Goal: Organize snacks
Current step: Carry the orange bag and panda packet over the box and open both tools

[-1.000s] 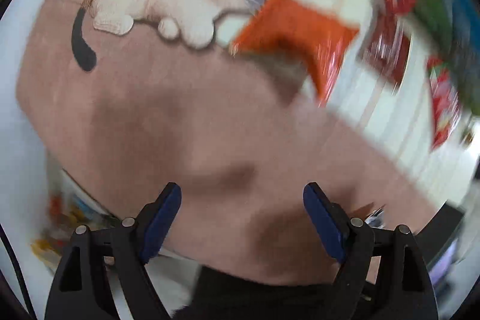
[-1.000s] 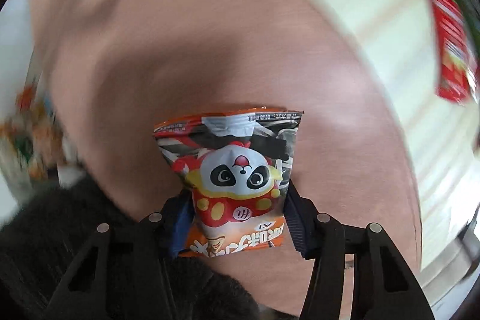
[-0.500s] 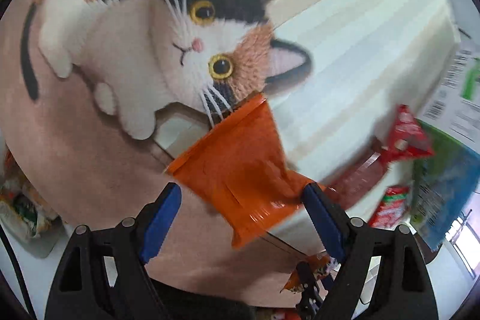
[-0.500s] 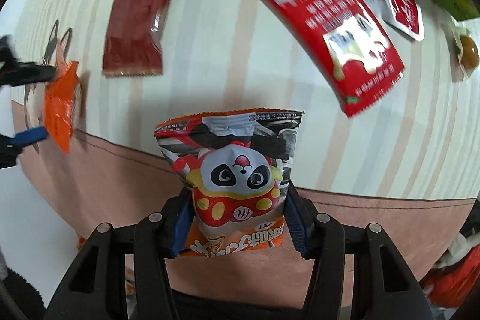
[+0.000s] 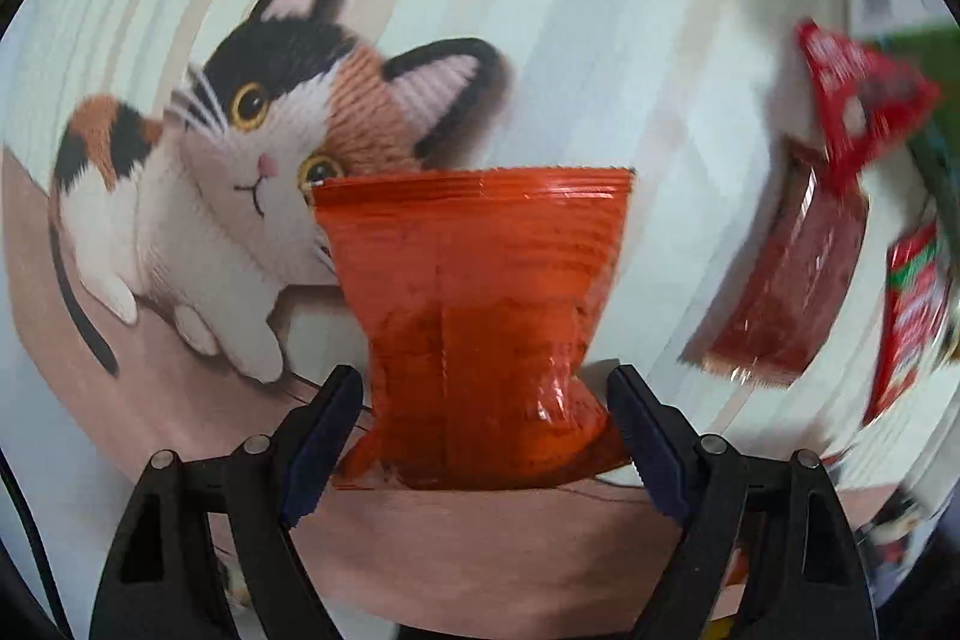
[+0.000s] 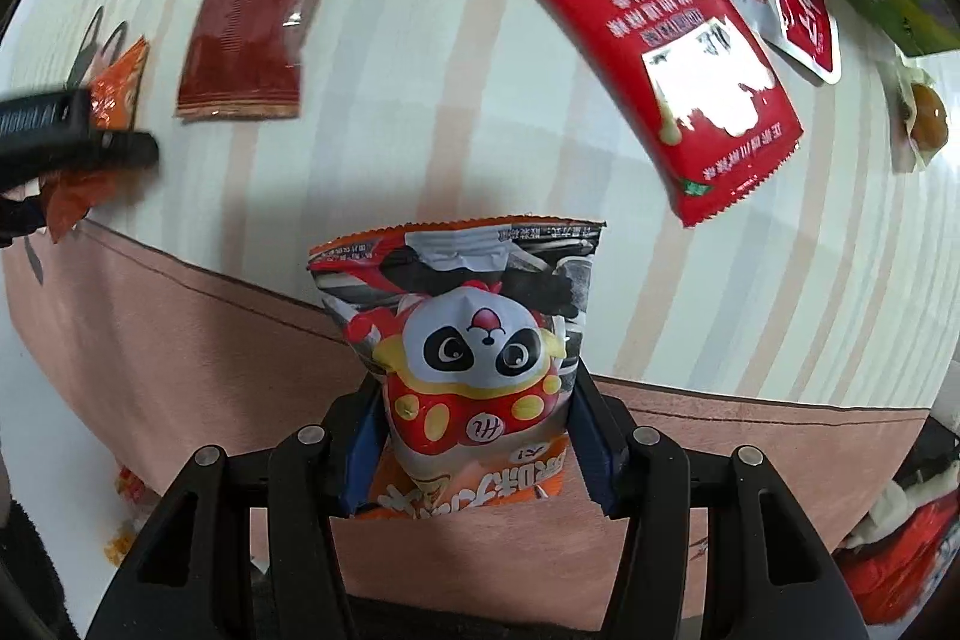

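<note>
Striped cat-print bench (image 5: 600, 10): orange packet (image 5: 480, 322), a moment ago ahead of the spread left claw (image 5: 486, 400), is now bracketed unpinched between its jaws, ready for pickup; panda packet (image 6: 474, 358) is pinched by the right claw (image 6: 474, 436).

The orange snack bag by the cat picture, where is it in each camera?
Left wrist: orange snack bag sits bottom centre, between the open left claw fingers.
Right wrist: orange snack bag at the far left edge, behind the black claw finger.
Shared landmark: dark red packet beside it.
</note>
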`<act>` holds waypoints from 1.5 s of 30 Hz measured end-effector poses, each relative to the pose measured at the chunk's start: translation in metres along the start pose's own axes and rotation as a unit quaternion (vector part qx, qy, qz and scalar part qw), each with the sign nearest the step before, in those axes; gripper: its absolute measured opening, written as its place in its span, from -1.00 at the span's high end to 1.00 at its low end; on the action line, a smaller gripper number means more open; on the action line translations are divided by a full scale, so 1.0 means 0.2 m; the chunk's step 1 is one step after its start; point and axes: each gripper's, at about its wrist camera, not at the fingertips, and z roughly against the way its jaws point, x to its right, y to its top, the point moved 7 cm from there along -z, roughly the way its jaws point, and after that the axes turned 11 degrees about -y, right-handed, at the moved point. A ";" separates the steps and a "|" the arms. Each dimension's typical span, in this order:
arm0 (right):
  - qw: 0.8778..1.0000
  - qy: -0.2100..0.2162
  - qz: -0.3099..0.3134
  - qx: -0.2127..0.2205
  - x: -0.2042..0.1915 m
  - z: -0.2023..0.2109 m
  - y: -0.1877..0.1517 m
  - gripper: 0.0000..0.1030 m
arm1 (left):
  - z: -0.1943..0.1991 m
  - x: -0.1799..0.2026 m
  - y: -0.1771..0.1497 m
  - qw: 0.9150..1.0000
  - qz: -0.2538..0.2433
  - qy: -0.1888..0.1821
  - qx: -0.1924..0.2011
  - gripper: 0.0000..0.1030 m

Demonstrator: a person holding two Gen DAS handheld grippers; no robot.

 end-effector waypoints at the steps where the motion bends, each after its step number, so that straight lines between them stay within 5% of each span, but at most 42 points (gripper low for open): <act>1: 1.000 0.003 0.000 -0.002 0.02 0.00 0.00 -0.12 | 0.00 0.02 -0.01 1.000 -0.009 0.006 0.005 -0.62; 8: 0.998 0.059 -0.016 -0.026 0.13 0.03 0.11 -0.32 | 0.08 0.08 0.01 0.999 -0.026 0.006 0.039 -0.62; 15: 0.997 0.059 -0.027 -0.042 0.20 -0.02 0.21 -0.32 | 0.04 0.14 0.13 0.999 -0.026 0.012 0.030 -0.61; 17: 0.997 0.053 -0.029 -0.047 0.20 -0.01 0.21 -0.32 | 0.03 0.15 0.14 0.999 -0.027 0.013 0.032 -0.21; 19: 0.997 0.050 -0.035 -0.040 0.22 -0.02 0.19 -0.29 | 0.04 0.15 0.14 0.999 -0.030 0.014 0.039 -0.02; 24: 0.999 0.035 -0.041 -0.006 0.13 0.04 0.21 0.12 | 0.11 0.15 0.05 0.998 -0.043 0.016 0.048 0.03; 32: 0.996 0.069 -0.058 0.018 0.29 0.18 0.13 0.22 | 0.19 0.43 -0.19 0.994 -0.085 -0.017 0.059 0.05; 38: 0.986 0.122 -0.086 0.076 0.52 0.57 0.14 0.22 | 0.59 0.85 -0.25 0.979 -0.148 -0.083 0.113 0.06; 45: 0.961 0.149 -0.122 0.199 0.88 1.22 0.38 0.22 | 1.07 1.15 0.11 0.957 -0.214 -0.114 0.159 0.05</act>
